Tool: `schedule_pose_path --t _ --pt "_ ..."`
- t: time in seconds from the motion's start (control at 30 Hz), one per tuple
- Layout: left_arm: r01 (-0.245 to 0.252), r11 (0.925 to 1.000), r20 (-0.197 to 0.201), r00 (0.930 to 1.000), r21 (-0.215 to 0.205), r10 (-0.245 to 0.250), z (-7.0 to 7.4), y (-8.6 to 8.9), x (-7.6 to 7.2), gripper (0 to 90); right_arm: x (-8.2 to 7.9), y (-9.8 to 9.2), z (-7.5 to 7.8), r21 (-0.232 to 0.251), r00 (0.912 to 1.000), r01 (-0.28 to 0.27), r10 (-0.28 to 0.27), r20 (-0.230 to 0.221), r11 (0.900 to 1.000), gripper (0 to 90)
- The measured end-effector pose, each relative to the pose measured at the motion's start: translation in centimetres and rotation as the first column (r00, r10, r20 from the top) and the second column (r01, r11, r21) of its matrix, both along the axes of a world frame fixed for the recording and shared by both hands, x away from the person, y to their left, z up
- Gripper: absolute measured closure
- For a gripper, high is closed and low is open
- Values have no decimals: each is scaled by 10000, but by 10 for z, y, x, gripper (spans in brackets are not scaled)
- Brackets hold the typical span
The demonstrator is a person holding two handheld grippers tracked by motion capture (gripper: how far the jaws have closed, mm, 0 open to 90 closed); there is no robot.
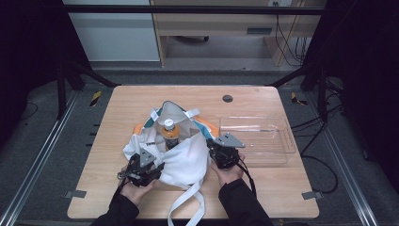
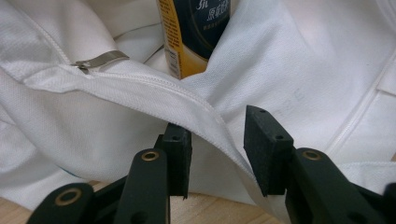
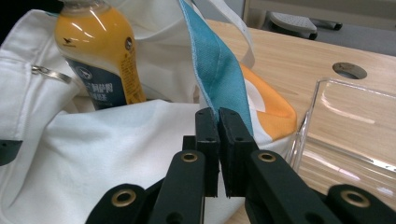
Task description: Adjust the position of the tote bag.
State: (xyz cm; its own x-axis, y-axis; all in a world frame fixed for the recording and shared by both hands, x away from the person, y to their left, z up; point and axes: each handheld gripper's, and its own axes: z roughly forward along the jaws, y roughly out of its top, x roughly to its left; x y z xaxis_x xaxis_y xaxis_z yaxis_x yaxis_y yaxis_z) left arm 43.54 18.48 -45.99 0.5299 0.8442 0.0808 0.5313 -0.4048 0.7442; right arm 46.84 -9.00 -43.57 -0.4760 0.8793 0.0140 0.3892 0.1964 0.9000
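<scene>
At bag's rim, right claw (image 3: pixel 218 116) pinching teal edge (image 3: pixel 217 65), left claw (image 2: pixel 217 140) w/ jaws apart round white hem (image 2: pixel 140 86).

— Where does the bottle (image 1: pixel 170 134) stand?
— Upright in the bag (image 1: pixel 181 157), at the middle of the table (image 1: pixel 263 188).
— And the tray (image 1: pixel 256 136)?
— Just right of the bag, on the table.
— The grippers?
— The left gripper (image 1: pixel 153 170) at the bag's near left edge, the right gripper (image 1: pixel 216 151) at its right edge.
</scene>
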Motion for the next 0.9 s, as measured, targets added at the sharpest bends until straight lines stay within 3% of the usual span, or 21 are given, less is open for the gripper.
schedule_pose_path --t 0.53,0.9 --pt "55 10000 -25 10000 42 -55 -2 0 1 613 3 0 -18 -473 9995 127 -140 -286 9988 871" --pt "168 9993 136 9998 -320 -164 1 3 0 581 3 -1 -16 -314 9997 -115 108 -228 9994 864"
